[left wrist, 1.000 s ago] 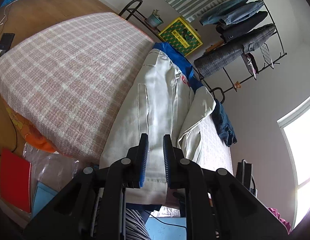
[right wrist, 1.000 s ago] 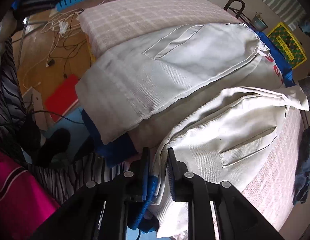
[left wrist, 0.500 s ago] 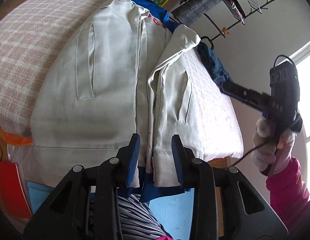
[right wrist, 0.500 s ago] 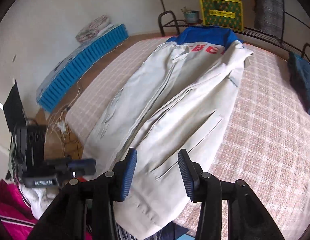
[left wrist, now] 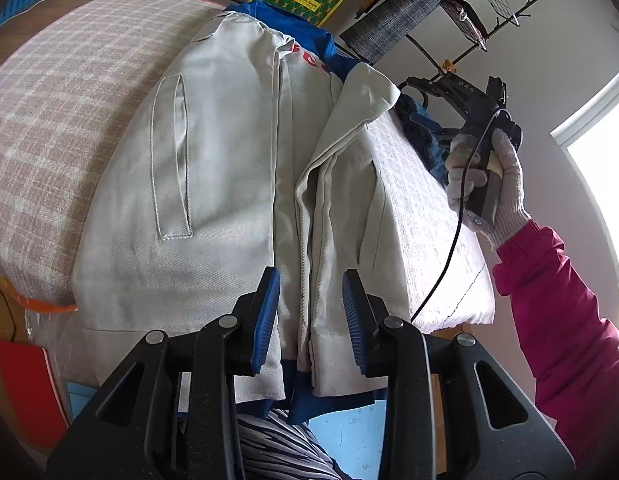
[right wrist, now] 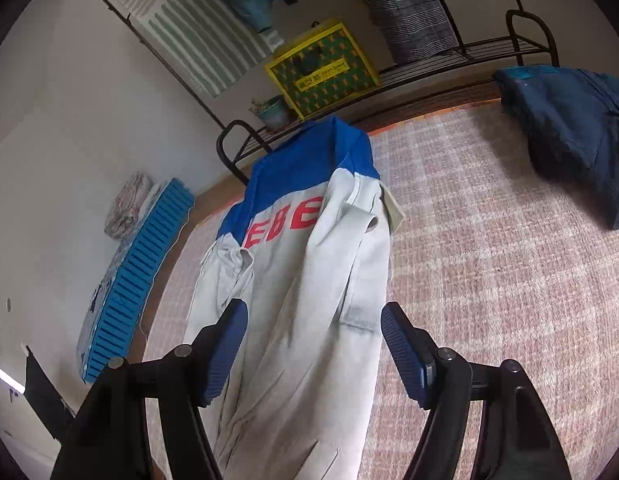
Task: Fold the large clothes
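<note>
A large pale grey jacket [left wrist: 213, 184] with a blue yoke and red letters lies lengthwise on a checked bed [left wrist: 49, 120], both sides folded toward the middle, hem hanging over the near edge. My left gripper [left wrist: 309, 320] is open and empty above the hem. My right gripper [right wrist: 313, 344] is open wide and empty, hovering over the jacket [right wrist: 309, 300] partway up, facing the blue collar. It also shows in the left wrist view [left wrist: 465, 108], held by a gloved hand beside the bed's right edge.
A folded dark blue garment [right wrist: 569, 132] lies on the bed's far right. A black metal rack [right wrist: 449, 60] with hanging clothes, a yellow-green box [right wrist: 321, 68] and a potted plant stands behind the bed. A blue ribbed mat [right wrist: 137, 280] lies on the floor at left.
Both grippers have opened and let go of the jacket. The right gripper moved from the hem up along the bed toward the collar. The left gripper moved right to the hem's middle.
</note>
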{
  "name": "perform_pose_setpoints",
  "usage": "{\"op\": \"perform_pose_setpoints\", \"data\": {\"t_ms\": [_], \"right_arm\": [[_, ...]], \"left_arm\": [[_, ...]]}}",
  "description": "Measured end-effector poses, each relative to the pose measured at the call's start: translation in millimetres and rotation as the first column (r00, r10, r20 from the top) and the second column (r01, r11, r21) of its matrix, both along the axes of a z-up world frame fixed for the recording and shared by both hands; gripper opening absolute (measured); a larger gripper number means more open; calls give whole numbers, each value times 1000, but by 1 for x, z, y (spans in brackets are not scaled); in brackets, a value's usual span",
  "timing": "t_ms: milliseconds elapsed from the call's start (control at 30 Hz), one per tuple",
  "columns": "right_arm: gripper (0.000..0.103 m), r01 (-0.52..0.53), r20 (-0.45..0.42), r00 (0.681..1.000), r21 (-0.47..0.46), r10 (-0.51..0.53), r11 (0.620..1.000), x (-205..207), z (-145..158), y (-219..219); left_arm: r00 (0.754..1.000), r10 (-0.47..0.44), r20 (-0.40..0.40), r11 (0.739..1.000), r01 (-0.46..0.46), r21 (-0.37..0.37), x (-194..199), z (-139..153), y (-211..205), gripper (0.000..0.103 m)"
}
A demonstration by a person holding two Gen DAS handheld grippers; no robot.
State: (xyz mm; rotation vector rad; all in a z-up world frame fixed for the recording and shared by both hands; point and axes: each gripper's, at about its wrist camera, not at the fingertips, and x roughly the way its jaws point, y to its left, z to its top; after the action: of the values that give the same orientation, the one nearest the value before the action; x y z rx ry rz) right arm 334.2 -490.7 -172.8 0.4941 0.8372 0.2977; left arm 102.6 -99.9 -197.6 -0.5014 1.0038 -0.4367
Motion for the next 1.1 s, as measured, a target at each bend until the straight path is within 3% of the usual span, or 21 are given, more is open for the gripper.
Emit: {"op": "perform_pose_setpoints", "data": {"t_ms": [133,167,300,367,567,733,800,867,967,1000,1100], "right_arm": [[72,35,-32,999,30,-34,999,39,-13,-1],[67,31,-48,998,31,-29,999,48,-17,1],[18,-4,-94,996,-5,3,1000,77,-27,20],[10,-38,-79,996,-40,35,998,84,-21,35],[7,-162,-79,986,-188,150,969,113,-13,102],[9,-235,-180,965,-275,190,932,141,-54,156],[30,-269,-228,952,-290,206,918,145,-66,166],[36,-286,-201,950,-242,241,927,138,-55,162],[36,-302,-95,951,-68,295,951,118,-22,132],[31,-290,-50,956,-34,288,956,111,-12,119],[21,-174,-39,985,-130,170,976,102,-1,92]], "left_arm": [[1000,30,9,1000,-30,3,5,3,11,31],[999,37,9,999,-37,1,7,4,14,31],[998,61,4,998,-61,-10,11,2,24,31],[998,70,-3,997,-70,-22,13,0,28,31],[996,83,-14,996,-83,-27,15,-4,35,31],[994,106,-25,994,-107,-14,16,-8,42,31],[993,119,-27,993,-119,-15,17,-8,46,31],[992,126,-15,992,-127,-18,16,-5,50,31],[992,125,-1,992,-125,-23,16,-2,51,31],[993,122,3,992,-122,-25,16,-1,51,31],[994,107,4,994,-107,-29,17,0,47,31]]}}
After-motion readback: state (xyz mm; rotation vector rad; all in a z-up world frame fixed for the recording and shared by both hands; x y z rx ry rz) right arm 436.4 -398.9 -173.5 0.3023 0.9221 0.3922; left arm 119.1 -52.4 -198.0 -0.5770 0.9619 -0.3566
